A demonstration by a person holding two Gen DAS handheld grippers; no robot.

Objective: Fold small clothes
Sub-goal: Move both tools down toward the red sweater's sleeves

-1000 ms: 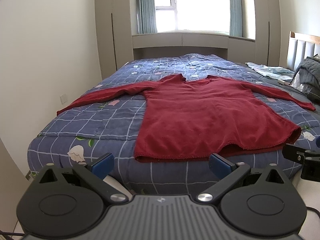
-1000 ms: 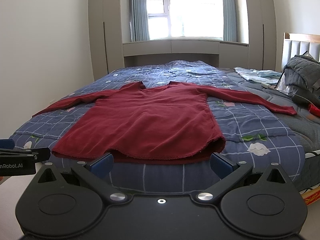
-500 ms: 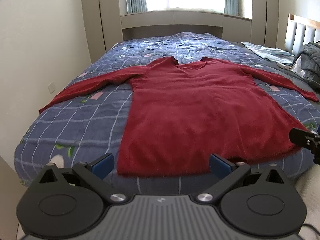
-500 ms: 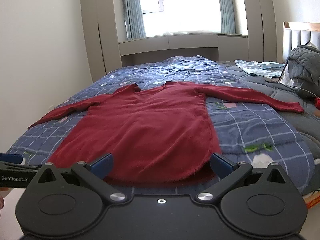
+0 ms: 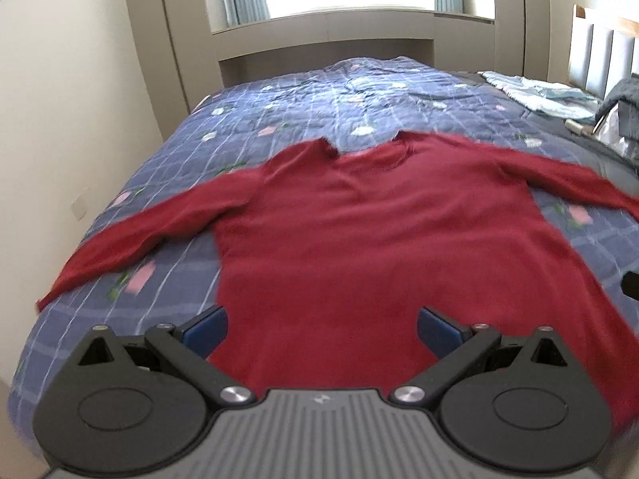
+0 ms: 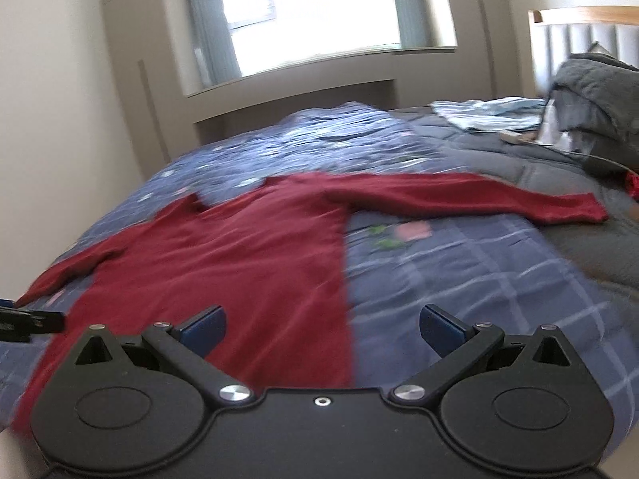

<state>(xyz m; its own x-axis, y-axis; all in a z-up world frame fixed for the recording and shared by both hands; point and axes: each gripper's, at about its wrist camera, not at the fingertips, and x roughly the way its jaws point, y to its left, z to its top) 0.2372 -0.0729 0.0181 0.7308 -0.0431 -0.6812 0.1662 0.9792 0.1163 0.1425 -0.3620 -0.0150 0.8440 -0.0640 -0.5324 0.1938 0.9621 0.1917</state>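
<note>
A dark red long-sleeved top (image 5: 359,239) lies flat on the bed, hem toward me, sleeves spread to both sides. My left gripper (image 5: 321,329) is open and empty above the lower left part of its body. In the right wrist view the top (image 6: 239,263) fills the left half, and its right sleeve (image 6: 479,197) stretches out to the right. My right gripper (image 6: 321,329) is open and empty, hovering over the top's right side edge. The left gripper's tip (image 6: 28,321) shows at that view's left edge.
The bed has a blue checked quilt (image 5: 339,95) with flowers. A grey blanket pile (image 6: 595,92) and light blue clothes (image 6: 491,113) lie by the headboard at right. A wall (image 5: 60,119) runs along the bed's left side, with cupboards and a window behind.
Both grippers have moved forward and up over the bed, from in front of the hem to above the top's body. Both stay open. The top has not moved.
</note>
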